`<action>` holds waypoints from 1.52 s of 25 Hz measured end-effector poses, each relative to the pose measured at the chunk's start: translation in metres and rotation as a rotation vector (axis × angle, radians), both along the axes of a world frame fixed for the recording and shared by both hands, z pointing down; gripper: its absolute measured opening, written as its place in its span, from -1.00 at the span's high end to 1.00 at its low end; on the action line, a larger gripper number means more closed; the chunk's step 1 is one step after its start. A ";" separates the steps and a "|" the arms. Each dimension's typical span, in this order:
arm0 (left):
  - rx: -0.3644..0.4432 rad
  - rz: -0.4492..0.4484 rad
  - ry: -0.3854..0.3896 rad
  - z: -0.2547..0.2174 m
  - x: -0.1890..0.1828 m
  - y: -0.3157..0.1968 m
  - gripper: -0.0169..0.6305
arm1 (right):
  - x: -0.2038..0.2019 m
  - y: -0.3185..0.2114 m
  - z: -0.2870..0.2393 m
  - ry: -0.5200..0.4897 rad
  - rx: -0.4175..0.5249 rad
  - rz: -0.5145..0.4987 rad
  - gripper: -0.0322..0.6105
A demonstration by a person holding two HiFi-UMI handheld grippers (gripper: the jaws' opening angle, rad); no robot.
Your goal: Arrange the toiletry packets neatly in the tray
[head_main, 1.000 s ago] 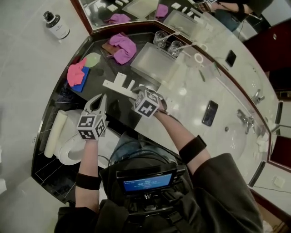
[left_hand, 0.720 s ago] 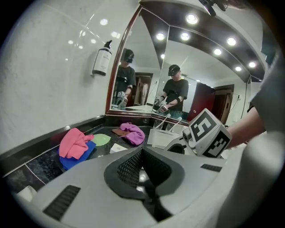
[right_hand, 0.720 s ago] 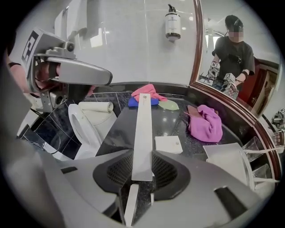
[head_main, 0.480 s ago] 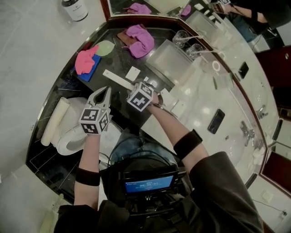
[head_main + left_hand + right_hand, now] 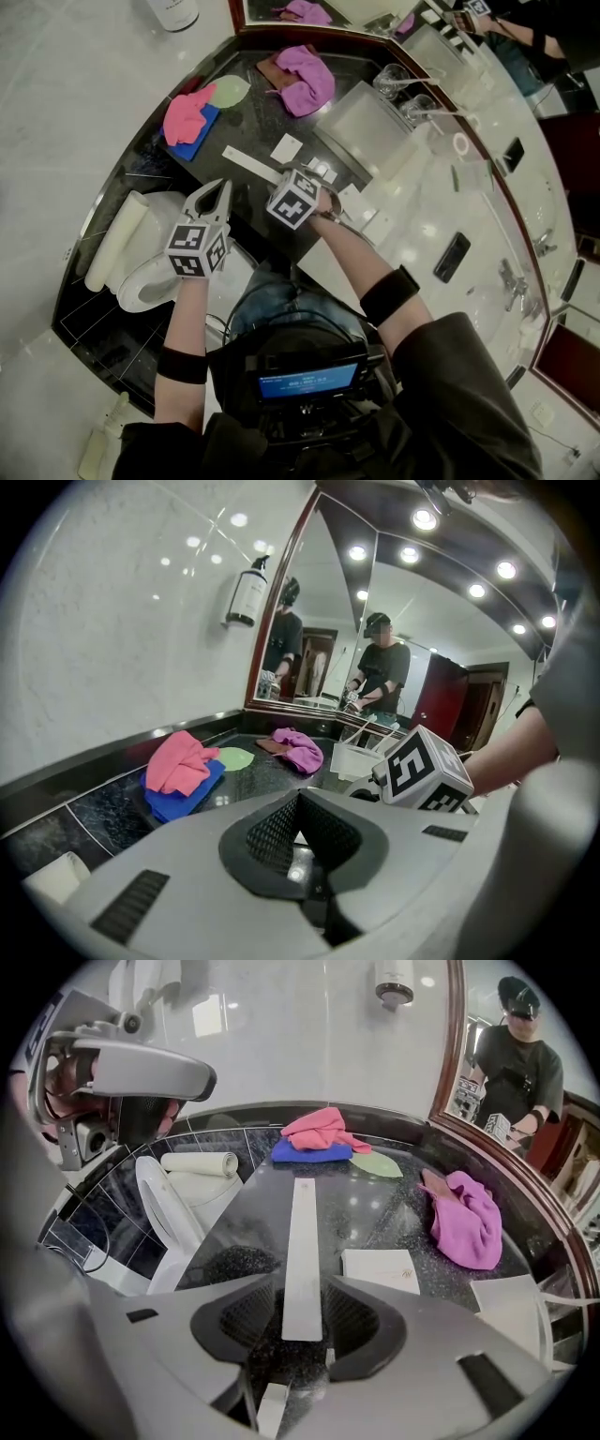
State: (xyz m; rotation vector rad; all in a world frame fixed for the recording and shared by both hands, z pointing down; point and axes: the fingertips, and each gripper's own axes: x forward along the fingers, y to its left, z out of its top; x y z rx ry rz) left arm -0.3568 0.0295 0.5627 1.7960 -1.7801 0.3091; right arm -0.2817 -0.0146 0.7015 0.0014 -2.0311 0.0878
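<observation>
A long white packet (image 5: 305, 1241) lies flat on the black counter (image 5: 246, 122), also seen as a strip in the head view (image 5: 251, 163). Its near end sits between the jaws of my right gripper (image 5: 302, 1290), which have just been opening and stand slightly apart from it. A small square white packet (image 5: 380, 1270) lies just to the right, and shows in the head view (image 5: 287, 147). The clear tray (image 5: 361, 120) stands further right. My left gripper (image 5: 215, 191) hovers shut and empty over the counter's near edge (image 5: 298, 797).
A pink cloth on a blue one (image 5: 187, 117), a green pad (image 5: 228, 91) and a magenta cloth (image 5: 309, 75) lie at the back of the counter. Two glasses (image 5: 405, 92) stand past the tray. A toilet (image 5: 155, 281) and rolled towel (image 5: 111, 242) are below left.
The long packet, held up off the counter a second ago, now lies flat on it. Both grippers have sunk toward the counter, the right one more.
</observation>
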 end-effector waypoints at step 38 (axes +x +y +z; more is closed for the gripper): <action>0.109 0.291 -0.052 -0.069 0.147 -0.019 0.95 | 0.285 -0.045 -0.155 -0.439 0.016 0.774 0.89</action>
